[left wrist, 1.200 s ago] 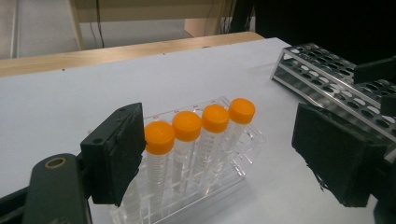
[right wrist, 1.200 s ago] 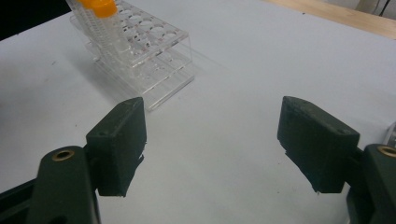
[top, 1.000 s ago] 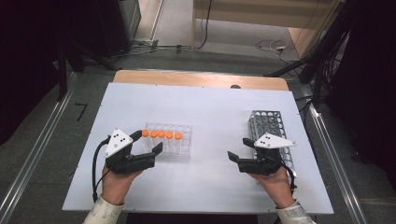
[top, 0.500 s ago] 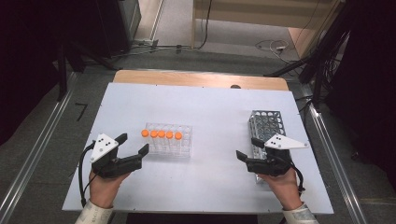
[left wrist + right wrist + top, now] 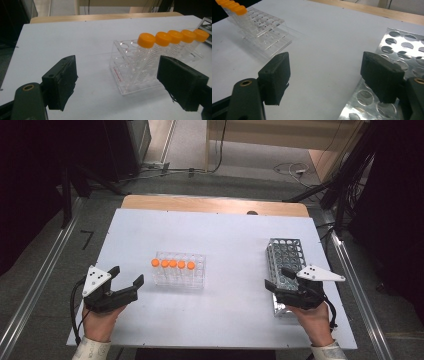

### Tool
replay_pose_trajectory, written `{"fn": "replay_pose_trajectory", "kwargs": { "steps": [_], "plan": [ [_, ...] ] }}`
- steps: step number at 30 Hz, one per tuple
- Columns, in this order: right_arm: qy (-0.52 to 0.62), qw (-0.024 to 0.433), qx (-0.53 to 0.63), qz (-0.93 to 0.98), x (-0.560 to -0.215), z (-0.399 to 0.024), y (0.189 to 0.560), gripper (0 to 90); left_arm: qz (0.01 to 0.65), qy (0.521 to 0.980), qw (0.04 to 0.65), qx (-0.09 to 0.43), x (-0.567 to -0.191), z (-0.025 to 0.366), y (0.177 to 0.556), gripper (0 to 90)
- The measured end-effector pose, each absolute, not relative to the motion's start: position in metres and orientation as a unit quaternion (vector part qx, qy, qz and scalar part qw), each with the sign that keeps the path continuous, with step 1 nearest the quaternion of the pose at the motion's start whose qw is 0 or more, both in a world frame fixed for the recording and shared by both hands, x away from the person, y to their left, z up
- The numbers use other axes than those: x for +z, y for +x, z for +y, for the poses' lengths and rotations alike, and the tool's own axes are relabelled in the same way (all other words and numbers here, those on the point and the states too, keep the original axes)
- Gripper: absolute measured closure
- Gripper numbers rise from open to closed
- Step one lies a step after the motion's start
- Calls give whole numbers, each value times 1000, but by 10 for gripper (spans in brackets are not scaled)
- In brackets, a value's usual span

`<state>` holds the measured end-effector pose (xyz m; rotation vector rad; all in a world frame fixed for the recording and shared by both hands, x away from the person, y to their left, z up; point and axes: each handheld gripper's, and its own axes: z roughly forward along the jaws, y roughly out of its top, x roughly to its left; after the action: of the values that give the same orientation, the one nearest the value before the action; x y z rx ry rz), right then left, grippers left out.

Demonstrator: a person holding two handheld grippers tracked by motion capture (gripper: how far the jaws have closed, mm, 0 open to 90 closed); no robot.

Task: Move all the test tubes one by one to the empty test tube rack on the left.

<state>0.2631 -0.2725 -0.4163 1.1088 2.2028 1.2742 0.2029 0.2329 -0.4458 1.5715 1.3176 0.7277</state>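
From the high view, the left claw [image 5: 131, 281] gapes empty just left of the clear rack [image 5: 179, 269] of five orange-capped tubes [image 5: 173, 264]. The right claw [image 5: 278, 279] gapes empty over the metal rack [image 5: 285, 256]. The left gripper view shows the tubes' graduations; its right jaw hides the rack's corner.

High view: fixed above the near edge, looking forward and down over the whole table [image 5: 220, 225]. Left gripper view: low, close, facing the clear rack [image 5: 130, 72]. Right gripper view: low, beside the metal rack [image 5: 387, 75], also catching the clear rack.
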Motion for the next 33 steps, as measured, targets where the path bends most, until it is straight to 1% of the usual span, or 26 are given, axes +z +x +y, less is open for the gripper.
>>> {"fn": "replay_pose_trajectory", "kwargs": {
  "steps": [6,10,33],
  "plan": [
    [407,192,451,771,-416,-287,262,224,548,634,452,303,-450,240,205,161],
    [416,197,450,765,-416,-296,262,224,551,639,431,319,-455,243,205,151],
    [452,217,443,743,-418,-331,254,224,566,625,433,318,-459,257,194,145]
  ]
}}
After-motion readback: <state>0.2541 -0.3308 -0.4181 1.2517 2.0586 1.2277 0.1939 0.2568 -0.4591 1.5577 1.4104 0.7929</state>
